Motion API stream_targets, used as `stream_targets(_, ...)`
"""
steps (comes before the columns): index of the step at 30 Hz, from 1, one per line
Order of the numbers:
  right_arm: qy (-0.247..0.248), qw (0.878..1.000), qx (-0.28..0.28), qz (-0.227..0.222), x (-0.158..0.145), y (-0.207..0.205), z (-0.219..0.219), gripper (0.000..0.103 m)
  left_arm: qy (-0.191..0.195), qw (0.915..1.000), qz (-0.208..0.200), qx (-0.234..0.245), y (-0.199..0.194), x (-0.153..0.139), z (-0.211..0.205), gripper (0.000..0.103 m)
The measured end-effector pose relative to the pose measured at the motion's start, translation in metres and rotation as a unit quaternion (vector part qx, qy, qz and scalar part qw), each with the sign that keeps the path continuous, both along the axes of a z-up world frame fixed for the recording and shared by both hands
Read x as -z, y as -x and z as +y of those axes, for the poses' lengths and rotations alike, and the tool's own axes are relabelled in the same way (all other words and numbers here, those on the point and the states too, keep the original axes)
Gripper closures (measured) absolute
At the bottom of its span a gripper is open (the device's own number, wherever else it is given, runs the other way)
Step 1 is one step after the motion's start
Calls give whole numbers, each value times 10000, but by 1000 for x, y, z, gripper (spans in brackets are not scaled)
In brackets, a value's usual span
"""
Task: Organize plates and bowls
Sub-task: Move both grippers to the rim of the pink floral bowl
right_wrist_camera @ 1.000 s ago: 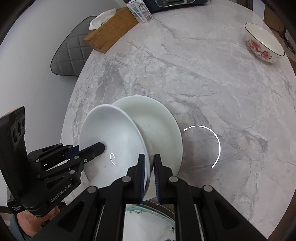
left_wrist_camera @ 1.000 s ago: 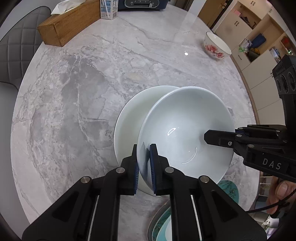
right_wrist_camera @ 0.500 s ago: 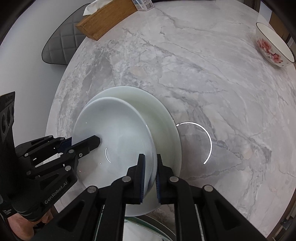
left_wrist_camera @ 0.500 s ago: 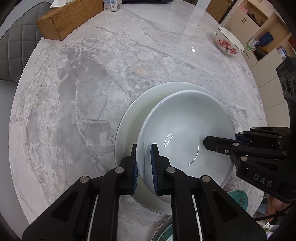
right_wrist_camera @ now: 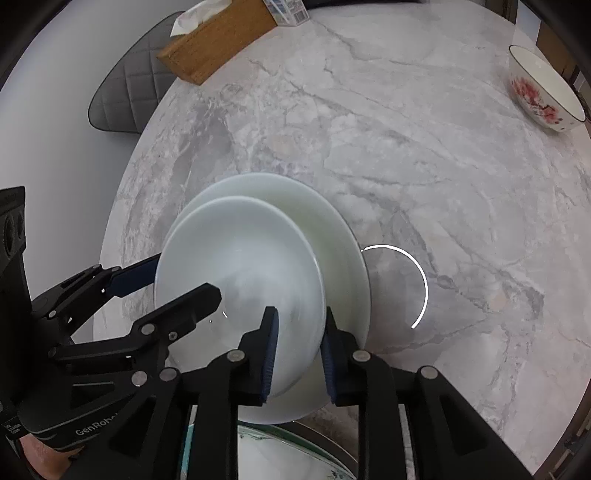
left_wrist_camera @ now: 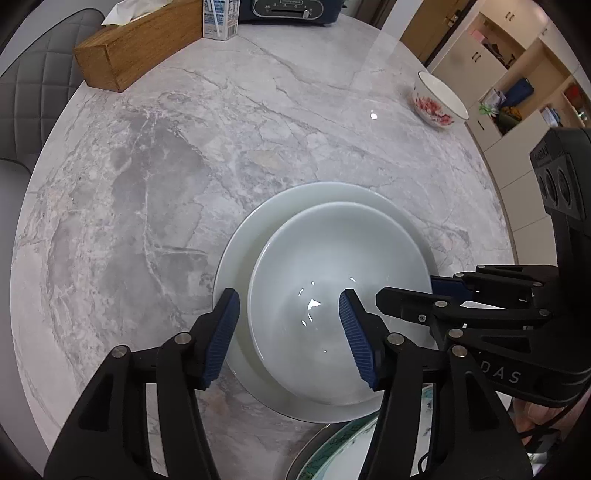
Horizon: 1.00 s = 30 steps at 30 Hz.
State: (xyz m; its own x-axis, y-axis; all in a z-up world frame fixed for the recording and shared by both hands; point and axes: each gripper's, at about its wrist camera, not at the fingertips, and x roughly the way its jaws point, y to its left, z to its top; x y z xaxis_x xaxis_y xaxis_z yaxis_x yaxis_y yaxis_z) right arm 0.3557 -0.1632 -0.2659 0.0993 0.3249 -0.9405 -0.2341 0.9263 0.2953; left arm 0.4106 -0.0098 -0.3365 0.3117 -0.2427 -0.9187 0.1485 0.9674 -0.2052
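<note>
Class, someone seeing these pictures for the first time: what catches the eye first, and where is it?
A plain white bowl sits on a larger white plate near the marble table's front edge. Both grippers straddle its rim, left gripper and right gripper, their jaws just opened. A flowered bowl stands alone far right.

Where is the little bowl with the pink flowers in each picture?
Left wrist view: the flowered bowl sits at the upper right, near the far edge of the marble table.
Right wrist view: the flowered bowl is at the far upper right, by the table edge.
Shared landmark: the wooden tissue box at the upper left in both views.
</note>
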Motion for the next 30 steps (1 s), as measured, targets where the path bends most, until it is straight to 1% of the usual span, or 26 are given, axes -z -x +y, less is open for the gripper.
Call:
stream_targets(1, -21, 10000, 22, -31, -3, 0, -2, 74, 53, 10000, -22, -14, 1, -2, 1, 43)
stream_targets(3, -21, 9999, 86, -113, -10, 2, -6, 63, 104, 9999, -58, -43, 2, -7, 3, 39)
stream_targets(4, -95, 9998, 127, -139, -13, 3, -10, 61, 127, 9999, -79, -60, 4, -10, 4, 34)
stream_targets(5, -202, 9995, 184, -165, -18, 4, -14, 56, 119, 9998, -105, -94, 6, -13, 6, 30)
stream_targets(6, -307, 9990, 234, -205, -22, 6, -18, 47, 145, 9997, -129, -125, 9, -17, 9, 27)
stream_targets(7, -412, 9984, 289, -254, -28, 8, -23, 41, 213, 9995, -157, -159, 12, -22, 13, 27)
stream_targets(8, -566, 9971, 384, -331, -35, 11, -30, 30, 265, 9993, -174, -187, 14, -26, 16, 25)
stream_targets(9, -731, 9954, 467, -414, -42, 13, -37, 22, 296, 9991, -216, -233, 15, -31, 20, 18)
stream_targets(10, -860, 9936, 535, -506, -49, 15, -44, 18, 311, 9989, -243, -258, 16, -35, 24, 5)
stream_targets(11, -913, 9921, 608, -608, -57, 17, -53, 12, 332, 9987, -263, -274, 16, -39, 27, 0)
stream_targets(12, -904, 9914, 663, -672, -63, 17, -61, 4, 333, 9986, -291, -296, 15, -43, 29, 0)
stream_targets(13, -898, 9905, 725, -750, -68, 17, -69, 0, 288, 9986, -333, -303, 13, -48, 30, 0)
stream_targets(16, -797, 9875, 890, -1028, -87, 13, -100, 0, 51, 9979, -602, -212, 2, -67, 27, 0)
stream_targets(19, -592, 9864, 1011, -1155, -100, 2, -132, 0, -104, 9969, -773, 34, -16, -86, 12, 0)
stream_targets(23, -180, 9833, 1328, -1227, -114, -26, -182, 0, -311, 9937, -945, 506, -50, -110, -24, 0)
stream_targets(26, -189, 9783, 1646, -1244, -124, -51, -219, 0, -371, 9912, -1038, 728, -78, -125, -55, 0)
stream_targets(28, -118, 9760, 1729, -1316, -129, -69, -235, 0, -446, 9893, -1075, 879, -101, -131, -77, 0)
stream_targets(30, -5, 9747, 1760, -1381, -131, -88, -247, 0, -575, 9885, -1058, 913, -125, -134, -100, 0)
